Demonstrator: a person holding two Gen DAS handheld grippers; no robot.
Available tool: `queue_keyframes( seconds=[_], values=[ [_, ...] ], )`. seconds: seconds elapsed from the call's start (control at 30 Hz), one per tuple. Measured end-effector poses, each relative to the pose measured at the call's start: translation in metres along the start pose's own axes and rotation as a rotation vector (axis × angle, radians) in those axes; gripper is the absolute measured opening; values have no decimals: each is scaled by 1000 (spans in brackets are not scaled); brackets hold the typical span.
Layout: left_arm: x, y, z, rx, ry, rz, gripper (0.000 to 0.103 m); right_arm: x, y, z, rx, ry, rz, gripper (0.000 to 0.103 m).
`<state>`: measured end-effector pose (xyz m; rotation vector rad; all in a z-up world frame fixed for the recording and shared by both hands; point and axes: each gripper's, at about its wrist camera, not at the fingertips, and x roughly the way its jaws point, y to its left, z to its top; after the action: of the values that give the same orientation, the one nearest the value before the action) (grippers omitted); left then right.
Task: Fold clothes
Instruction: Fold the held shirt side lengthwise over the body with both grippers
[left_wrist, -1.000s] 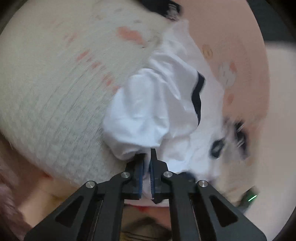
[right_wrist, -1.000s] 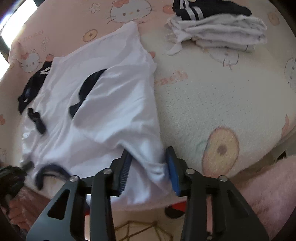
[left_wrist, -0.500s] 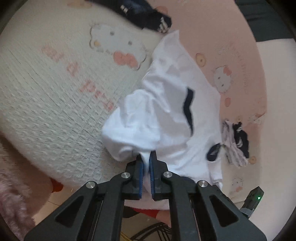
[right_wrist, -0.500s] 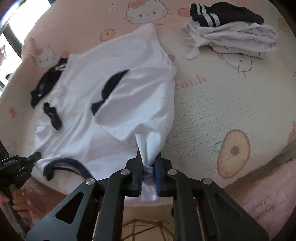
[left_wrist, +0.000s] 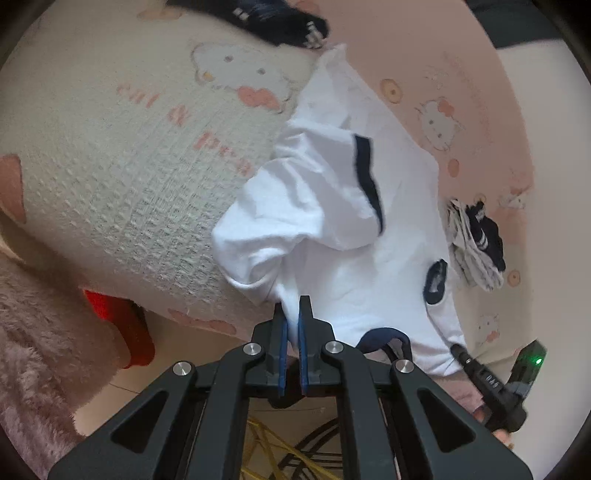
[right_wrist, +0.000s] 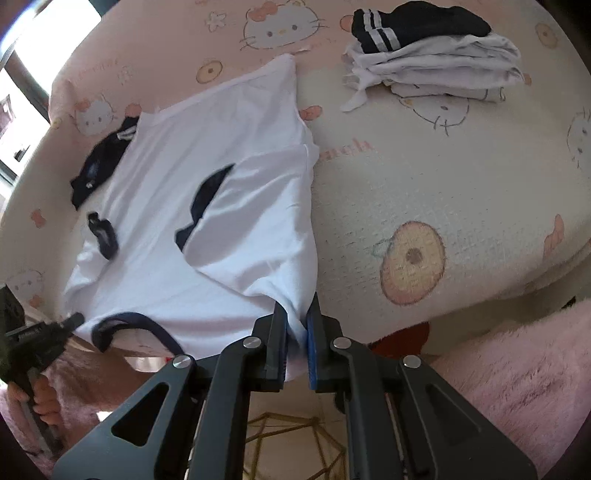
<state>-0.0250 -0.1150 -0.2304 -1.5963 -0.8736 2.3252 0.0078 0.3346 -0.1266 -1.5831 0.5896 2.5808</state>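
Note:
A white T-shirt (right_wrist: 221, 147) with a navy collar (right_wrist: 129, 321) lies spread on the bed. One sleeve with a navy cuff (right_wrist: 207, 192) is folded over the body. My right gripper (right_wrist: 297, 314) is shut on a pinch of the shirt's near right edge. In the left wrist view my left gripper (left_wrist: 291, 306) is shut on bunched white fabric of the T-shirt (left_wrist: 351, 266), lifted off the bed edge. The navy cuff (left_wrist: 369, 184) drapes above it. Each view shows the other gripper's dark tip by the collar side.
A folded pile of white clothes with a dark striped piece on top (right_wrist: 436, 62) sits at the back right of the printed bed cover (right_wrist: 443, 184). A dark garment (right_wrist: 99, 162) lies left of the shirt. Pink fluffy fabric (right_wrist: 517, 369) lies below the bed edge.
The right gripper's jaws were open around the shirt's edge and have closed on it. Both grippers have risen a little with the fabric. The left gripper stayed shut and rolled.

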Motion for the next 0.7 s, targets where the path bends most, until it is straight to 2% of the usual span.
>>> queue_keyframes(
  seconds=[0.07,0.17,0.33,0.43,0.57,0.7],
  values=[
    [-3,-10,3,45,-19,-1,5,-3,9,5,-12,-25,42,7],
    [0,-20,16,111,-19,3,5,3,30,16,-69,-44,47,7],
    [4,-54,62,208,-11,-39,5,8,48,47,-106,-61,94,7],
    [10,-79,97,271,-9,-52,5,7,48,86,-105,-89,129,7],
    [40,-115,155,324,-8,-7,5,14,44,145,-68,-116,172,7],
    [91,-119,214,283,42,1,7,47,33,204,1,-123,155,8]
  ],
)
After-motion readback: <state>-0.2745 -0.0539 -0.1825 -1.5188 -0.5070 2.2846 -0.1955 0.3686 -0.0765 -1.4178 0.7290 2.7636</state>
